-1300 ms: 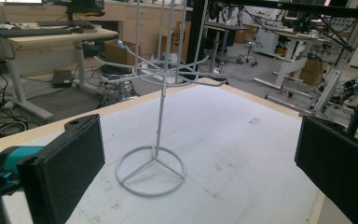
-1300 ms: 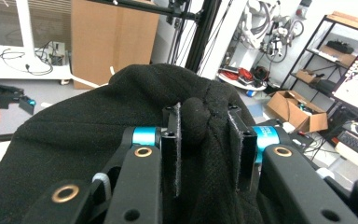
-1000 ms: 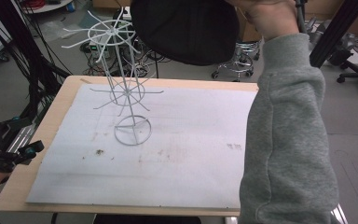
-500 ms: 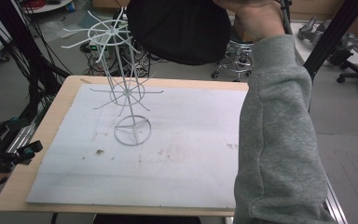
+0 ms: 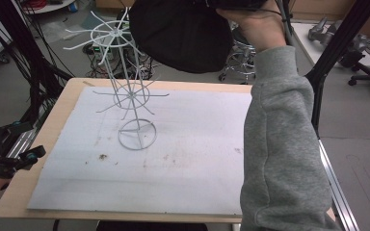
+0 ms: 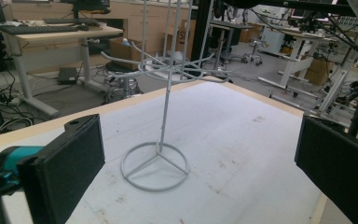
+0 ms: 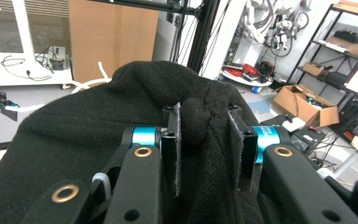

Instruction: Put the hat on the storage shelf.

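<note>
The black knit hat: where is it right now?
In the high view the black knit hat hangs from the right gripper, up beside the white wire rack's top arms, above the table's far edge.

High view: table (image 5: 207, 168) seen from above, looking forward and down, wire rack (image 5: 127, 96) at mid-distance. Left gripper view: taken low at the table's edge, aimed across the board at the same wire rack (image 6: 161, 140). Right gripper view: pressed close against black fabric (image 7: 88, 126), also seen in high view (image 5: 183, 33).
</note>
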Demonstrator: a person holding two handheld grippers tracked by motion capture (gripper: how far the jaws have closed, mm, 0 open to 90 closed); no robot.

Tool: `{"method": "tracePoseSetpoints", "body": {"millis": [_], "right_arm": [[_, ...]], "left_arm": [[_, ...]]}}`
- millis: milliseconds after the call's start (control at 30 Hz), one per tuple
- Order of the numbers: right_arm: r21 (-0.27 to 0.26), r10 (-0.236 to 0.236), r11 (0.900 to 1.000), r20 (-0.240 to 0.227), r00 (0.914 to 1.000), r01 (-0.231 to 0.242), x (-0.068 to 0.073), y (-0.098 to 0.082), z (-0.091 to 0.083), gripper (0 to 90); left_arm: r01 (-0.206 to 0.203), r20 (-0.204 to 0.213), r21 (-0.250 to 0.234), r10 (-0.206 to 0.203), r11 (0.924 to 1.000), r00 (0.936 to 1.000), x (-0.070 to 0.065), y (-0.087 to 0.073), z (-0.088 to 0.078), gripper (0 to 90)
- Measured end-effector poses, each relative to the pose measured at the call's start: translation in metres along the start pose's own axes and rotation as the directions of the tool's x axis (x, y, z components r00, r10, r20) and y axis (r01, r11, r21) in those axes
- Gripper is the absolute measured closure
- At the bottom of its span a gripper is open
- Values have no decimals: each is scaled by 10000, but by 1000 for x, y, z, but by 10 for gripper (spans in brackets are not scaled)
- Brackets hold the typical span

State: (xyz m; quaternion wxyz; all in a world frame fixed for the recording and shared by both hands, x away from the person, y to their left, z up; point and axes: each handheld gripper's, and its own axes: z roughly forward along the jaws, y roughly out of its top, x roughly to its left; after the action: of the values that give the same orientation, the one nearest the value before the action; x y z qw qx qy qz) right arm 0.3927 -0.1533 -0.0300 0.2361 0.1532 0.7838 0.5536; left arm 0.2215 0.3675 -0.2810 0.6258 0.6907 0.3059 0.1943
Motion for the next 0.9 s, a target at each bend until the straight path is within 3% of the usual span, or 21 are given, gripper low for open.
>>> {"method": "tracePoseSetpoints", "body": {"millis": [433,900], "right_arm": [[11,427,9991,-367,9984,-427,1,-24,1,701],[321,456,9985,-706,9965,-434,8,-44,9,694]], "left_arm": [[-28,49,99,27,9999,10000,-1,-1,4,17],[-40,114,181,38,9998,9999,-2,-2,8,17]]}}
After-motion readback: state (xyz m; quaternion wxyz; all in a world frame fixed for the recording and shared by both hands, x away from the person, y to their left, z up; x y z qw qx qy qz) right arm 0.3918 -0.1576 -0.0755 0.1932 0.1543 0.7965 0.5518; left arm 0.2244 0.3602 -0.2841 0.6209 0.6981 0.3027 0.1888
